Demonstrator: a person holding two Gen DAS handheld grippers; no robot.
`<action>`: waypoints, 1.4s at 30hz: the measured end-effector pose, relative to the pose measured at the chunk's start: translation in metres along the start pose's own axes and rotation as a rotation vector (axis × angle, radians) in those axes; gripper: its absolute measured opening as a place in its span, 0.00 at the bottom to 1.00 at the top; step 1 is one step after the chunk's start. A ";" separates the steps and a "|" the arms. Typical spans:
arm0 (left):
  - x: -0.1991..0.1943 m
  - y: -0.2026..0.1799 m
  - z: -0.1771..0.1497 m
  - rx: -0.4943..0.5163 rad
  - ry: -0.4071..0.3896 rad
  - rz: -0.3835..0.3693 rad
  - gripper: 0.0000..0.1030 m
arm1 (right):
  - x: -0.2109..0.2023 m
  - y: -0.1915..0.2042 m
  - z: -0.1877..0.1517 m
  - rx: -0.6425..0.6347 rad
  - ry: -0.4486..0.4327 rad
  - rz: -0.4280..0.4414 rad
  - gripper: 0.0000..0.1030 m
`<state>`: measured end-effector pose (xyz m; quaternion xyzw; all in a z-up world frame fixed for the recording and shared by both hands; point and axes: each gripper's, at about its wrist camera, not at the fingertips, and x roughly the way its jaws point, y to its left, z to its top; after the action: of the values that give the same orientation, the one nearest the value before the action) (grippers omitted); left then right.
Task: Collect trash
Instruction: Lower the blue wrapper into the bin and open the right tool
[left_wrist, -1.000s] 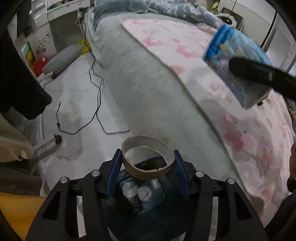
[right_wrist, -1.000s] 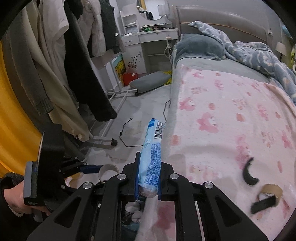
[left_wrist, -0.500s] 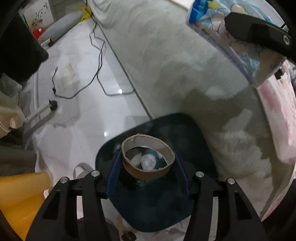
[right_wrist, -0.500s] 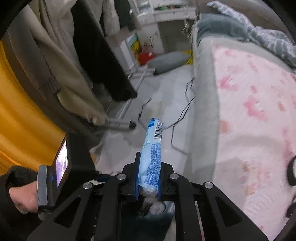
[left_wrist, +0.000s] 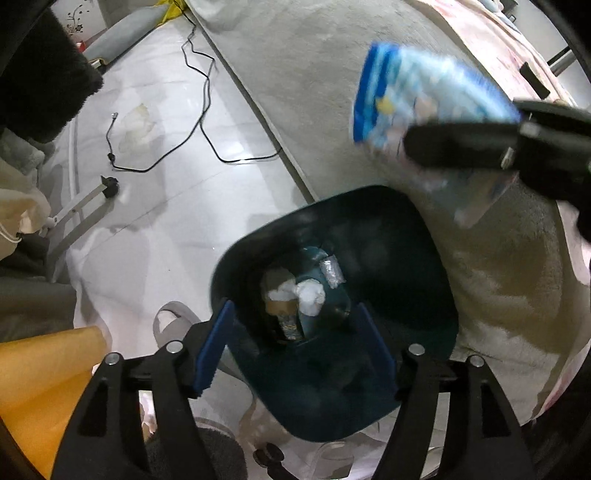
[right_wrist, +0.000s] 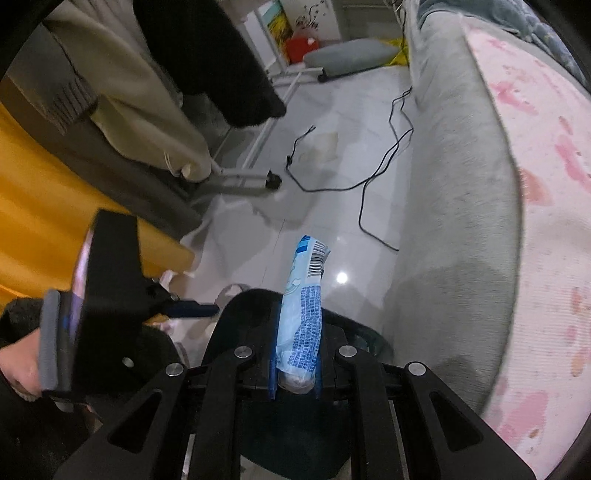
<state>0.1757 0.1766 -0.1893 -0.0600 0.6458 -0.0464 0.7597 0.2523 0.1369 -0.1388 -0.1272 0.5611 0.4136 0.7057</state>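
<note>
Left gripper (left_wrist: 291, 347) fingers are spreading, empty, over the dark trash bin (left_wrist: 424, 236). Right gripper (right_wrist: 295, 369) clamps the blue snack wrapper (right_wrist: 304, 314) above the rim; I'd center it before letting go.

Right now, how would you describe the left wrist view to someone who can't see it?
Two blue-padded fingers are opening, empty, above a dark trash bin holding crumpled tissues. At upper right, another gripper's fingers clamp a blue snack wrapper beside the bed.
</note>
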 end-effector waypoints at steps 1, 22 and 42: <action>-0.004 0.003 0.000 -0.004 -0.014 0.006 0.71 | 0.003 0.001 0.000 -0.004 0.007 0.003 0.14; -0.078 0.031 0.012 -0.081 -0.338 -0.001 0.70 | 0.082 0.009 -0.019 -0.059 0.254 -0.013 0.14; -0.144 0.027 0.014 -0.111 -0.606 -0.010 0.65 | 0.110 0.025 -0.037 -0.144 0.371 -0.059 0.47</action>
<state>0.1660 0.2253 -0.0503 -0.1158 0.3910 0.0052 0.9131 0.2118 0.1779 -0.2430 -0.2677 0.6464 0.4012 0.5913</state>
